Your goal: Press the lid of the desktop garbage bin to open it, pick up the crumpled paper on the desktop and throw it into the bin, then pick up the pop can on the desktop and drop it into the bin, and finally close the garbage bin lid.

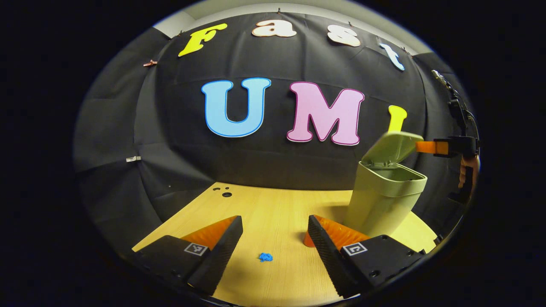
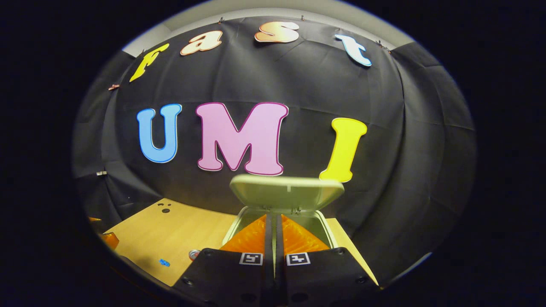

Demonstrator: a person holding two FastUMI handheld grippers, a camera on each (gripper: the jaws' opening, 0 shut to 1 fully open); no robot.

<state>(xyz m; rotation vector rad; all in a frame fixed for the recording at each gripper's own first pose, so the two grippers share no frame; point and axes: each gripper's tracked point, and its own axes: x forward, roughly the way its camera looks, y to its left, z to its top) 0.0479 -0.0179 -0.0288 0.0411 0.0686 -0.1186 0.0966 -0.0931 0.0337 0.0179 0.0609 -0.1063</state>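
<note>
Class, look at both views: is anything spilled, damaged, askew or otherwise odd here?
Nothing stands out. The bin stands upright on the table with its lid raised. A small blue scrap lies on the wood between the left gripper's open fingers. The right gripper is shut over the bin.
</note>
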